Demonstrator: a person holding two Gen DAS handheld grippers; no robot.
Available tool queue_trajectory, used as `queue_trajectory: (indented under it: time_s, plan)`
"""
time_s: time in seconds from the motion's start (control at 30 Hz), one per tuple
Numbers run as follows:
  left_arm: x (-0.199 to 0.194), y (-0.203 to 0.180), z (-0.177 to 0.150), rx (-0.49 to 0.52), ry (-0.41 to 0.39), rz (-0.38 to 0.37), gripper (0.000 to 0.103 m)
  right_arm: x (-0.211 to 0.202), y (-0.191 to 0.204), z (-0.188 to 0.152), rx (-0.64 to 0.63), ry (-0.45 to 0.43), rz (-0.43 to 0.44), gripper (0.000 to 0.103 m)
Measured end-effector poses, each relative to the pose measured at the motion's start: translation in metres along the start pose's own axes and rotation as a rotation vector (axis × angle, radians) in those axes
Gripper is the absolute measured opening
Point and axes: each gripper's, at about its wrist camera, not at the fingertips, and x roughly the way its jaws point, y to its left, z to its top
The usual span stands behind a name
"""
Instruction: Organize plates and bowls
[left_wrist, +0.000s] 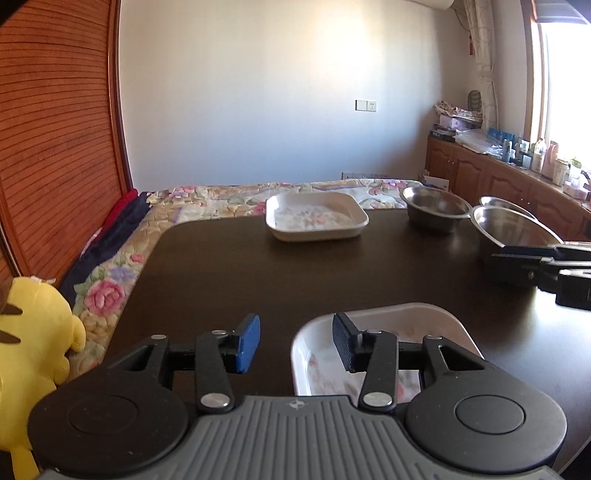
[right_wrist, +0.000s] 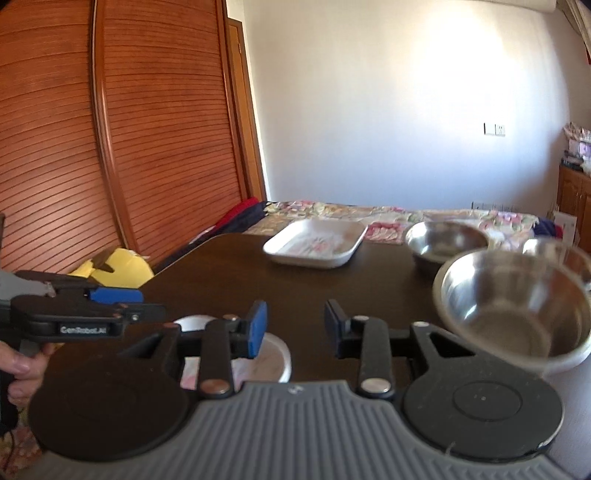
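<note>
Shiny steel bowl (right_wrist: 513, 314), rim-lit, beside white floral-printed plate (right_wrist: 316, 243)

Left gripper (left_wrist: 295, 345) fingers apart over near white dish (left_wrist: 384, 325); second dish (left_wrist: 317, 216) beyond, steel bowls (left_wrist: 436, 208) right.

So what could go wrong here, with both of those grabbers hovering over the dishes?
1. The left gripper is open, one jaw over the rim of the near white dish; a clumsy close could tip or push it.
2. The nearest steel bowl sits close beside the right gripper, also open; a sideways swing could knock it into the steel bowl behind.
3. The far white dish lies near the table edge by the bed; a shove might slide it off.
</note>
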Motion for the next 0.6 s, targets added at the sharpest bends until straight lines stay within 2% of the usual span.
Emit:
queue_trajectory:
  time_s: [0.33,0.47,0.6]
  plan:
    - [0.025,0.016,0.046,0.001,-0.003,0.018,0.052,0.036,-0.016,0.057,-0.019,0.023,0.027,0.038]
    - [0.041,0.024,0.062,0.007,-0.004,0.033,0.053,0.056,-0.013,0.072,-0.055,0.041,0.027,0.038]
    - [0.056,0.033,0.072,-0.004,0.009,0.033,0.054,0.078,-0.018,0.083,-0.039,0.066,0.036,0.039]
